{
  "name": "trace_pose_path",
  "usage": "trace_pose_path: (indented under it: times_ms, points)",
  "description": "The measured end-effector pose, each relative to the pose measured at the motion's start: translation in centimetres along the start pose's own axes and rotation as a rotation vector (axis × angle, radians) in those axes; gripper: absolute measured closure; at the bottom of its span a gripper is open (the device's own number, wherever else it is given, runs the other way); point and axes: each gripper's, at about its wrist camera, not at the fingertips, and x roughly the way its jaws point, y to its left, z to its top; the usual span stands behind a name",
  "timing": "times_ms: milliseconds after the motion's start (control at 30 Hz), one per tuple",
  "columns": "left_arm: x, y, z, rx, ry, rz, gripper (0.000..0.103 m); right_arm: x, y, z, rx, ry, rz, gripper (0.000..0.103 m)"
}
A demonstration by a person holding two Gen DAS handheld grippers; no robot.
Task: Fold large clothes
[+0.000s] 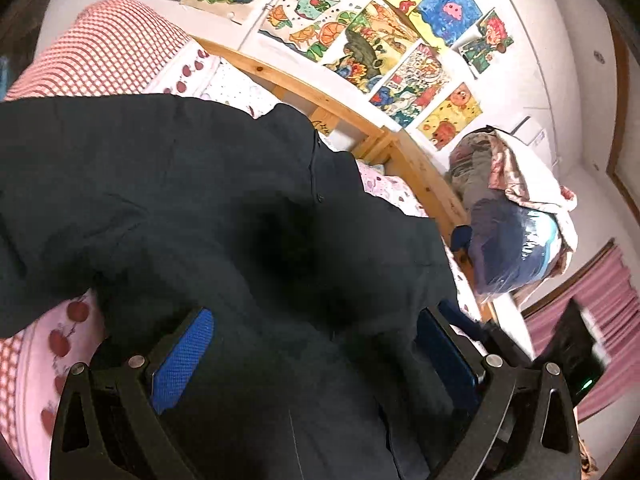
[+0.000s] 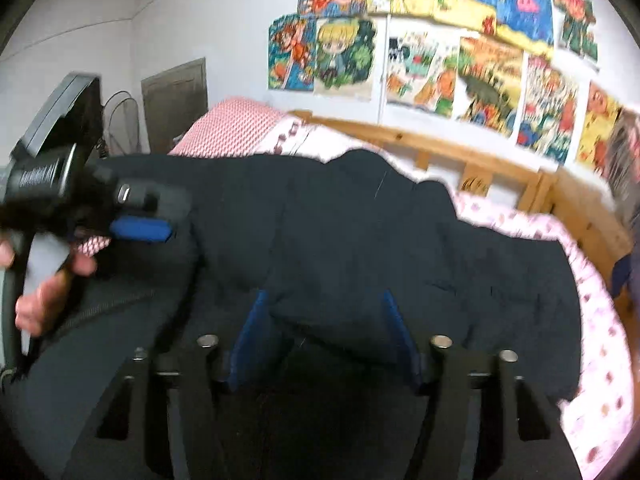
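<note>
the dark garment (image 1: 208, 200) lies spread across the bed (image 2: 592, 340), covering most of the apple-print sheet (image 1: 60, 340) in front of the wooden bed rail (image 1: 348, 108). a line of small buttons or snaps runs along one edge on the side toward the rail.

handling, as a judgement: the cloth looks thick, padded and soft, with deep rounded folds. expect it to be limp, fairly heavy for clothing, and bulky when doubled. it is not fragile. a pinch on a single layer may slip, so take hold at a hem, a seam or a gathered fold near an outer edge, away from the rail.

left tool (image 1: 316, 348): the blue pads stand wide apart, with garment cloth bulging between them. cloth touches the inner faces, but the jaws do not appear to clamp it. in the right wrist view the same tool shows from the side, held by a hand (image 2: 44, 296) at the far left of the garment.

right tool (image 2: 324, 320): the blue pads stand apart, with a mound of cloth between them. whether they press on it cannot be told, since that view is blurred.

hidden or unclear: the garment's type, sleeves and collar cannot be made out. its near edge is cut off below both tools. the bundle of bagged cloth (image 1: 516, 216) beyond the end of the rail is not identifiable.
</note>
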Motion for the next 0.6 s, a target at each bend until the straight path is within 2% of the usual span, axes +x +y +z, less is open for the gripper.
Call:
trace_pose_path:
  times_ms: [67, 167, 267, 367, 500, 567, 600]
  points:
    - [1.4, 0.4, 0.5, 0.001, 0.012, 0.0, 0.001, -0.3, -0.3, -1.0, 0.027, 0.018, 0.015, 0.047]
    - [3.9, 1.3, 1.7, -0.045, 0.059, 0.022, 0.001, -1.5, -2.9, -2.6, 0.112, 0.029, 0.022, 0.047]
    - [6.2, 1.5, 2.1, -0.058, 0.102, 0.105, 0.001, -2.2, -5.1, -4.2, 0.198, 0.025, 0.001, 0.047]
    - [7.4, 1.1, 2.3, -0.029, 0.111, 0.165, 0.001, -2.4, -7.8, -5.9, 0.267, 0.021, -0.037, 0.047]
    - [8.1, 1.0, 3.2, -0.021, 0.09, 0.185, 0.001, -1.3, -10.7, -7.5, 0.343, 0.008, -0.059, 0.047]
    - [9.0, 1.2, 4.0, -0.024, 0.1, 0.183, 0.01, -1.2, -11.4, -8.1, 0.374, -0.006, -0.06, 0.047]
    - [9.8, 1.4, 4.5, -0.021, 0.112, 0.211, 0.012, -1.3, -11.3, -8.5, 0.38, -0.01, -0.059, 0.047]
